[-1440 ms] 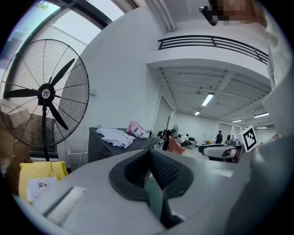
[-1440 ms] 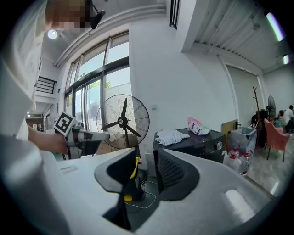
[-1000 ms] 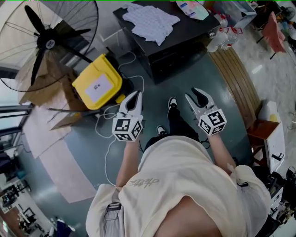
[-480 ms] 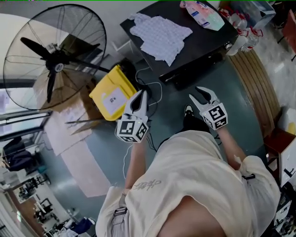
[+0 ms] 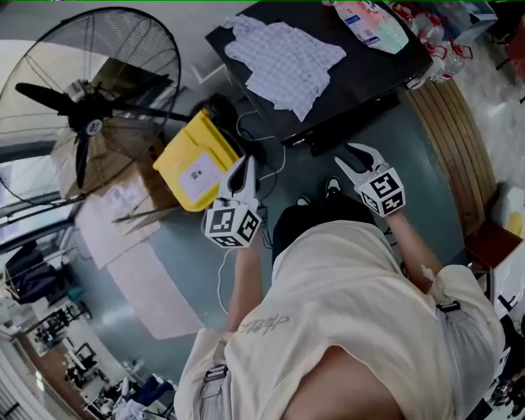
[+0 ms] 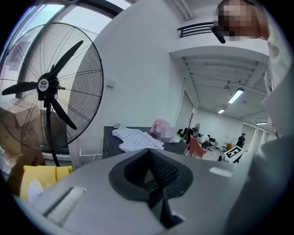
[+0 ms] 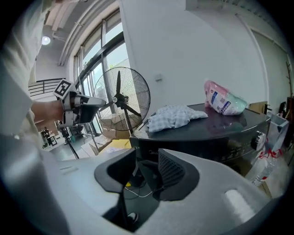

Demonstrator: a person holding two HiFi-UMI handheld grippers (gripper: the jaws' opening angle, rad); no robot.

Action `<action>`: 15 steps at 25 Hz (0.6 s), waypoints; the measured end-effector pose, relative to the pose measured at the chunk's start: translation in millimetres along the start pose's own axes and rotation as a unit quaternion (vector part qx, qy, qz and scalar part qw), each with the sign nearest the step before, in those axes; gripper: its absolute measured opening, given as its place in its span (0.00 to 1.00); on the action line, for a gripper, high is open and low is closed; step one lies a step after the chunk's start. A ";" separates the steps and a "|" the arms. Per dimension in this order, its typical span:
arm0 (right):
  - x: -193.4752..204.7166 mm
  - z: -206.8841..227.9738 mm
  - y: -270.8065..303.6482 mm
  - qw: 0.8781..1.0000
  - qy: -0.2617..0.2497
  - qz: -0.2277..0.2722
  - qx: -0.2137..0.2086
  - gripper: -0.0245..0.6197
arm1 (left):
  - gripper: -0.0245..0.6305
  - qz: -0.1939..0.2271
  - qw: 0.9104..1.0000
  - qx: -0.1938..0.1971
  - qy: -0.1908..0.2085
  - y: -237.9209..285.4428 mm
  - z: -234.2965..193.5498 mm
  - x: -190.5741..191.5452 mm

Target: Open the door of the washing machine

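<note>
— Where's the washing machine (image 5: 361,90) in relation to those two grippers?

— Looking down over the person's shoulders, it's the black cabinet up ahead. From the right gripper (image 5: 358,158) it lies at about twelve o'clock, near but apart. From the left gripper (image 5: 244,164) it's out toward one o'clock, a bit further off.

— Is either one holding anything?

— No. The right gripper's jaws stand wide apart. In the right gripper view the machine's front corner shows through the gap, beyond the pads (image 7: 171,170), and nothing touches them. The left gripper's jaws are drawn together with the tips meeting, and nothing is pinched between them.

— And the door?

— I can't pick out its edge from here. The top is dark and flat, with a checked cloth (image 5: 287,53) spread on it. A pink and white packet (image 5: 371,20) sits at the cloth's two o'clock, toward the far end. Neither gripper touches the machine.

— What's on the left gripper's side?

— A yellow box (image 5: 195,160) on the floor at its nine o'clock, just beside it in the head view. A big floor fan (image 5: 86,123) stands further out at ten o'clock. In the left gripper view the cloth-covered top shows right above the closed tips, at twelve o'clock.
</note>
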State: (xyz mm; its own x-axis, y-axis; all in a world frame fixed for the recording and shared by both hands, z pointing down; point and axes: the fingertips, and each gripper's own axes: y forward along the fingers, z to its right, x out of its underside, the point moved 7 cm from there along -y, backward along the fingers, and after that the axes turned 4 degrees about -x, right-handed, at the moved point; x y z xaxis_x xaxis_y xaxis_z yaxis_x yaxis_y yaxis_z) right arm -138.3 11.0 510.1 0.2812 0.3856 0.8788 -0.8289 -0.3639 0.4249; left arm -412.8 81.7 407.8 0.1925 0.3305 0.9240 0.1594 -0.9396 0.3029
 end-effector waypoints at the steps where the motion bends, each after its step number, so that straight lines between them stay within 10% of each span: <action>1: 5.2 1.3 0.0 1.000 0.010 -0.008 0.005 0.28 | 0.07 -0.001 1.000 0.003 -0.002 2.0 -2.0 0.0; 15: 82.1 -6.7 72.3 0.984 0.079 -0.151 0.051 0.28 | 0.07 -0.023 0.999 0.049 -0.005 13.0 -46.6 8.7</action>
State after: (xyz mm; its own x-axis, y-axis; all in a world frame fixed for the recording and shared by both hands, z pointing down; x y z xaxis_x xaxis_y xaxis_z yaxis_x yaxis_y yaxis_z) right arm -178.4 22.0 611.6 0.4219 0.6127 0.6683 -0.6638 -0.2933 0.6880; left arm -454.2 68.2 430.7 0.1931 0.3742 0.9070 0.2620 -0.9105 0.3199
